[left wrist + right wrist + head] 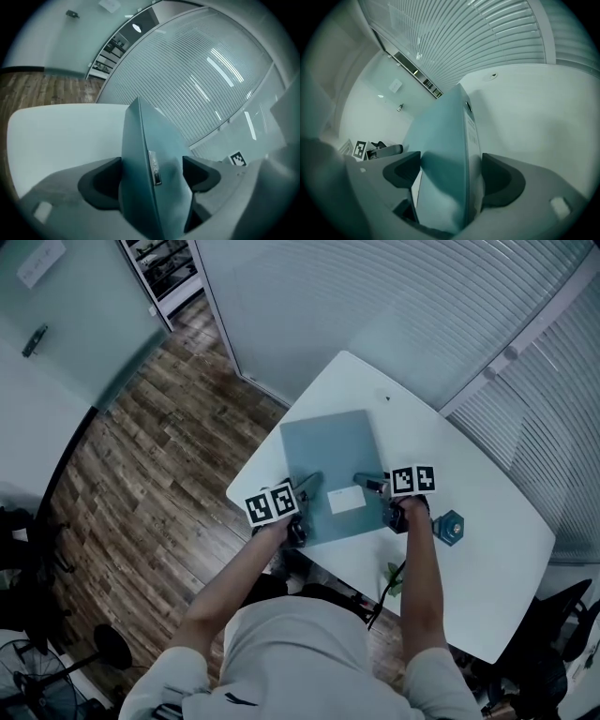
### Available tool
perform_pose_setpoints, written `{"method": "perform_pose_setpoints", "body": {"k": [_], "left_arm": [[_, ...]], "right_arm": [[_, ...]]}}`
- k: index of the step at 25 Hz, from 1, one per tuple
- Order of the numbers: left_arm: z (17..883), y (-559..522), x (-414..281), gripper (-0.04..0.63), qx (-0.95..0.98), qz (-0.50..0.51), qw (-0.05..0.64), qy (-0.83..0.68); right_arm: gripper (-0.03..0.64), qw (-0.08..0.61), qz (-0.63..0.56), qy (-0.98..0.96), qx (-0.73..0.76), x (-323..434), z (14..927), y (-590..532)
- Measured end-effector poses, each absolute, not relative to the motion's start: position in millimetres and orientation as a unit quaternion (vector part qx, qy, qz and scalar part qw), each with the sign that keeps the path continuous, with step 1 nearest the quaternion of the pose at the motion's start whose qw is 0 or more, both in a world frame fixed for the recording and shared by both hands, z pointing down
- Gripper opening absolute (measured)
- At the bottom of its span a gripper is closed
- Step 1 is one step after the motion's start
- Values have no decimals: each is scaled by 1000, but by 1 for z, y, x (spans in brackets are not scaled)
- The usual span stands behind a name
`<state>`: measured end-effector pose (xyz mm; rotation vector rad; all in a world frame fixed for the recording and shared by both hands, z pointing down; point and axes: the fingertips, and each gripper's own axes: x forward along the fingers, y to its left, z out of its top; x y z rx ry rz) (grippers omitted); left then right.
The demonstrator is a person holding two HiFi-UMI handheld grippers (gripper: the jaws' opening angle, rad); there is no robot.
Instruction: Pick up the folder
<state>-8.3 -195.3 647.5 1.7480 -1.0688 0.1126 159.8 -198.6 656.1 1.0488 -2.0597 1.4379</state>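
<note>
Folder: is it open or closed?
Closed. In the head view the folder shows as one flat cover. Seen edge-on in both gripper views, its covers sit together with no pages spread.

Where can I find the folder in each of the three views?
Head view: the folder lies flat at the picture's centre, on the white table.
Left gripper view: the folder stands edge-on at lower centre; the table is to its left.
Right gripper view: the folder stands edge-on at lower centre; the table is to its right.
Shared landmark: the white table under the folder.
</note>
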Motion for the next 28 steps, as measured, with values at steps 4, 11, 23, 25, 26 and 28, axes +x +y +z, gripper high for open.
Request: {"method": "perform_pose_setpoints", "body": {"k": [4, 11, 23, 25, 26, 28], "left_arm": [[649, -195, -5, 416, 724, 51, 504, -469], [648, -195, -9, 414, 717, 20, 528, -455], [599, -180, -24, 419, 762, -62, 525, -375], [586, -179, -30, 419, 764, -106, 534, -345], [579, -178, -34, 419, 761, -132, 543, -330], [566, -177, -41, 419, 746, -185, 565, -300]], "right_arm": [[417, 193, 502, -751, 384, 161, 657, -196], [417, 183, 490, -758, 390, 160, 655, -193], [417, 102, 396, -819, 403, 152, 612, -174], [419, 78, 371, -835, 398, 150, 601, -171], [417, 67, 363, -842, 393, 149, 596, -170], [408, 46, 354, -853, 380, 146, 588, -167]]}}
